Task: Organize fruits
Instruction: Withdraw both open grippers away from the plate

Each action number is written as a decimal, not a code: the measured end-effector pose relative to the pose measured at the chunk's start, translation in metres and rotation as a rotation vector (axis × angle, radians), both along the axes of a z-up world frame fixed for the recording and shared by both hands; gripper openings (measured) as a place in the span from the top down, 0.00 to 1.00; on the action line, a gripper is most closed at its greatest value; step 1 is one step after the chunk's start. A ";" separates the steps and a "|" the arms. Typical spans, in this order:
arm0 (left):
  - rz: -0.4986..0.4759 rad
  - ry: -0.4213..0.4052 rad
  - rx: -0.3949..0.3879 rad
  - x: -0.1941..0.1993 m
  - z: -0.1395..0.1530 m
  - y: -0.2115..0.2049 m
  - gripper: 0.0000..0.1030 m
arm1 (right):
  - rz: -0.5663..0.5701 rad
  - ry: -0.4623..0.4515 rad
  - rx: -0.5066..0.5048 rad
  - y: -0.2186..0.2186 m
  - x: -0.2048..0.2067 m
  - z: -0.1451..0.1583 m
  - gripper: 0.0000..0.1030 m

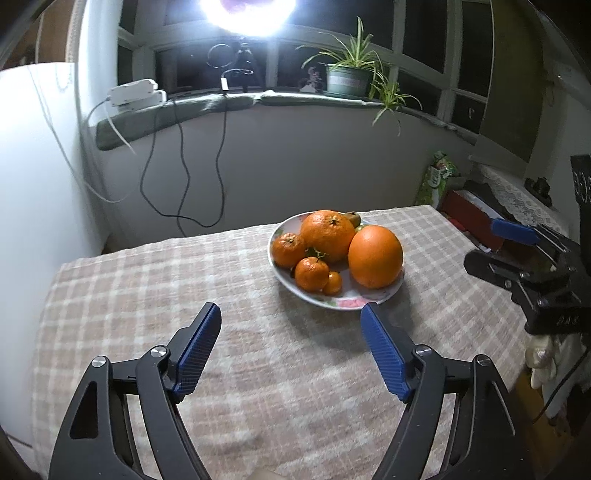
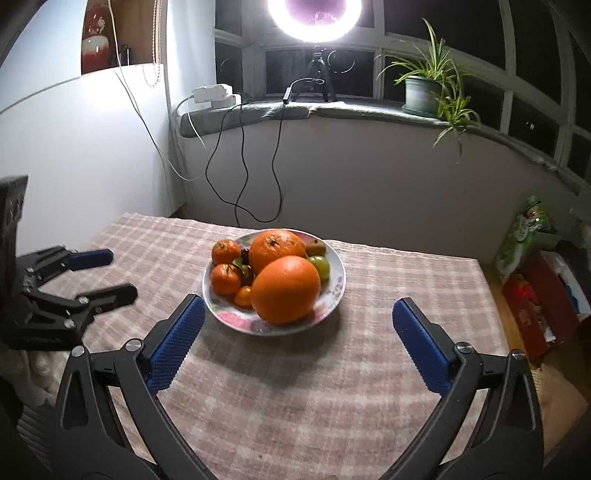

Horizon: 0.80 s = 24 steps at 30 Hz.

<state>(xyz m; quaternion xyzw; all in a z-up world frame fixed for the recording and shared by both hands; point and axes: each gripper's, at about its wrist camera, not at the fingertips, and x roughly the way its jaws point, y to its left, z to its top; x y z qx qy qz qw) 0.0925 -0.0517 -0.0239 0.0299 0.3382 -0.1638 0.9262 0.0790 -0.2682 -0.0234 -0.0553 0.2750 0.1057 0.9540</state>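
A flowered white plate (image 1: 343,302) (image 2: 236,321) stands on the checked tablecloth, piled with fruit. Two big oranges (image 1: 375,256) (image 2: 286,290) lie in it beside small tangerines (image 1: 311,273) (image 2: 225,278), a green fruit (image 2: 320,266) and a brownish one (image 2: 316,246). My left gripper (image 1: 291,314) hangs open just short of the plate's near rim, nothing between its blue pads. My right gripper (image 2: 299,310) is open wide, the plate's near edge lying ahead between its fingertips, apart from both pads. Each gripper shows at the edge of the other's view.
The checked tablecloth (image 1: 221,369) (image 2: 332,387) covers the table, whose far edge faces a white wall with hanging cables (image 2: 243,173). A ring light (image 2: 314,18) and a potted plant (image 2: 424,92) stand on the sill. Red boxes and a green bag (image 2: 521,236) sit on the floor at the right.
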 end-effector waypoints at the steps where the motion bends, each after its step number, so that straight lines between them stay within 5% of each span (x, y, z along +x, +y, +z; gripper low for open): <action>1: 0.006 -0.003 0.002 -0.002 0.000 0.001 0.24 | -0.005 0.001 0.001 0.000 -0.003 -0.002 0.00; 24: 0.039 -0.036 0.030 -0.027 0.006 -0.001 0.22 | -0.037 0.026 0.045 -0.006 -0.021 -0.013 0.00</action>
